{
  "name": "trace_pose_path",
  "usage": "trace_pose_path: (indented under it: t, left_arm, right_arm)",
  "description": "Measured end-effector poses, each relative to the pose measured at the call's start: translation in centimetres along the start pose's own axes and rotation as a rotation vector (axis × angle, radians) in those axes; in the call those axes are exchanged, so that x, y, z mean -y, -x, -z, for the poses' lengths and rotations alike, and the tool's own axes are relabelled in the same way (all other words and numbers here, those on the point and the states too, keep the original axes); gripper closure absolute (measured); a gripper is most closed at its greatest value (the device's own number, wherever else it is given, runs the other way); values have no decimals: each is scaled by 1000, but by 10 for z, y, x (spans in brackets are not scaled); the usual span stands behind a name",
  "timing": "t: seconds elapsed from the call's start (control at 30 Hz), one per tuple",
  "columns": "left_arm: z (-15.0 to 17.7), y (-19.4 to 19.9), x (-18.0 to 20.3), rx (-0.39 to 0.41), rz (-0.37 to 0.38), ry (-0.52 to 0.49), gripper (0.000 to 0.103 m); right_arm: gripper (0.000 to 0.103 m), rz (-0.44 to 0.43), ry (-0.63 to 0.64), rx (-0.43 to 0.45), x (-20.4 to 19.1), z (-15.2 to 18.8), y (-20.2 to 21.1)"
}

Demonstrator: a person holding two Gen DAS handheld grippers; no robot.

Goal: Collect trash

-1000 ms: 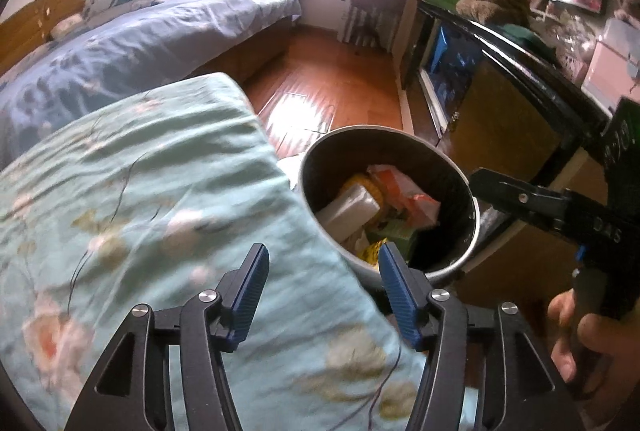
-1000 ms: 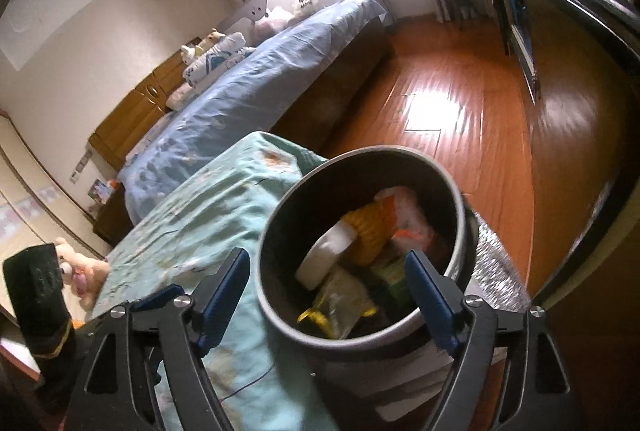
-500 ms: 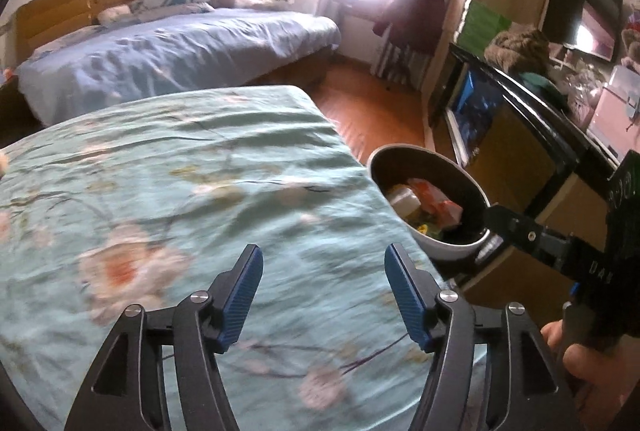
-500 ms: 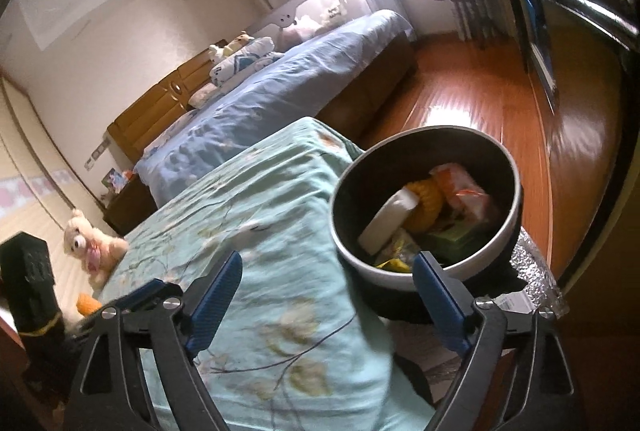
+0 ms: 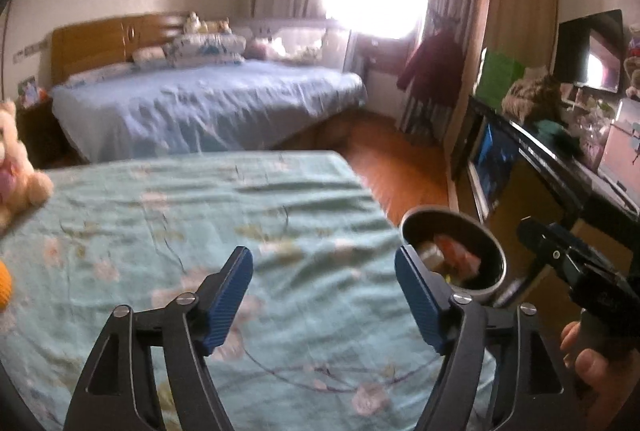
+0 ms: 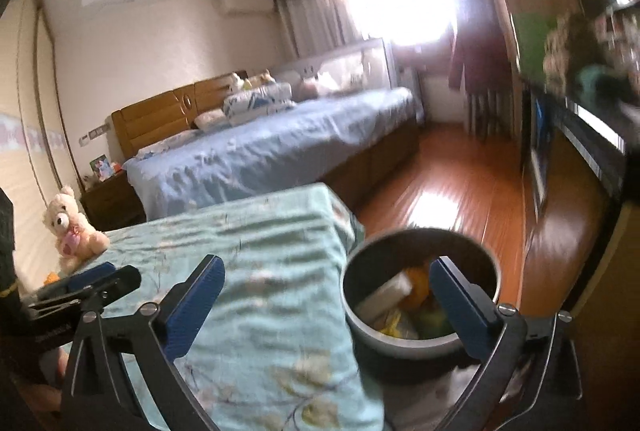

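Hovering over the floral bedspread [image 5: 248, 231], left claw [image 5: 324, 295] is released, jaws just widened, nothing between them. Right claw [image 6: 328, 303] also released, just spread wide, empty, its right finger [image 6: 460, 303] overlapping the trash bin [image 6: 404, 345] in view. Bin stands on the floor beside the bed corner, holding wrappers [image 6: 386, 293]. Teddy bear [image 6: 72, 231] sits at the far left.

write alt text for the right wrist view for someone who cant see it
The right hand-held gripper hangs open and empty over the corner of a bed with a teal floral cover, beside a round trash bin holding wrappers. A cream teddy bear sits at the left, and a blue bed lies beyond.
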State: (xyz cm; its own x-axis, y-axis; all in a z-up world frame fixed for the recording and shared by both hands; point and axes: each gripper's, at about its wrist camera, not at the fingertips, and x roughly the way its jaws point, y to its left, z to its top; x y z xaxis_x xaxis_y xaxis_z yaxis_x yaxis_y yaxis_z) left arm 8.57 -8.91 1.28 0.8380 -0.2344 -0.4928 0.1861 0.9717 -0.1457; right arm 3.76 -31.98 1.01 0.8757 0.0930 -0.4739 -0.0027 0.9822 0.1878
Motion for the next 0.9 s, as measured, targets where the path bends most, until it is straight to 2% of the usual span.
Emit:
trace_pose_path:
  t: [0.07,0.1,0.13,0.23,0.47,0.73,0.9]
  left_arm:
    - [-3,13,3,56,-28,-11,16]
    - [-2,17,4,76,-42,-14,5]
    - [-1,21,5,98,-63,-20,1]
    - [6,26,10,136,-127,-47,1]
    - [23,19,15,125,-236,-76,1]
    - [21,25,15,191,-276,-63,1]
    - [26,20,14,184,-275,-69,1]
  right_arm:
    - [0,9,27,22,-5,-10,1]
    - [0,17,38,31,-8,-13,1]
    - [0,27,50,40,-11,-15,0]
    - [0,39,66,47,-17,-14,-6]
    - [0,29,51,10,-22,6,-24]
    - [0,21,58,24,-29,8,-25]
    - [0,11,53,17,-30,7,-26]
